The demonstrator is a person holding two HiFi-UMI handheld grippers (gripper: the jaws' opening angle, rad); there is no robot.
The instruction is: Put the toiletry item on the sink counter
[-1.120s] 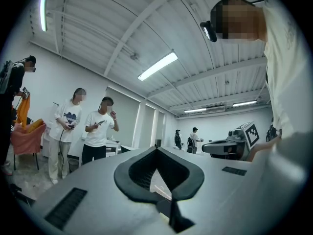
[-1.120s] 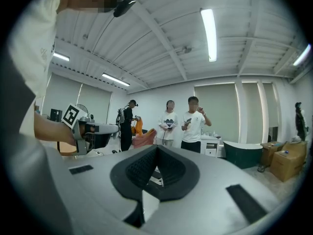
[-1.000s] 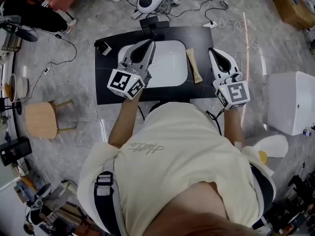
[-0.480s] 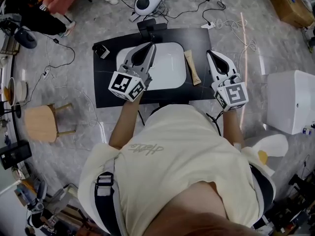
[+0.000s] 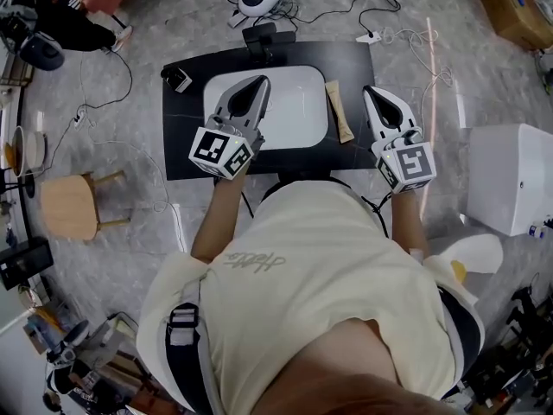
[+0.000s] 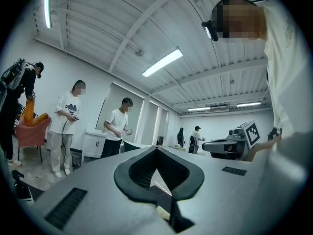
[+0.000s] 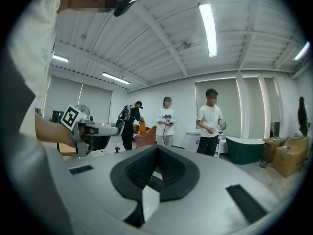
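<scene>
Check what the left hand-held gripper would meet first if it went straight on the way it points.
Probably the black faucet at the counter's back edge, beyond the white basin. Height is unclear: the left hand-held gripper looks level and may pass above.

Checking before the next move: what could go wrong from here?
1. The tube lies flat right beside the basin; a nudge from the right gripper could tip it in.
2. The right gripper and the left gripper both look shut; either must open before any grasp.
</scene>
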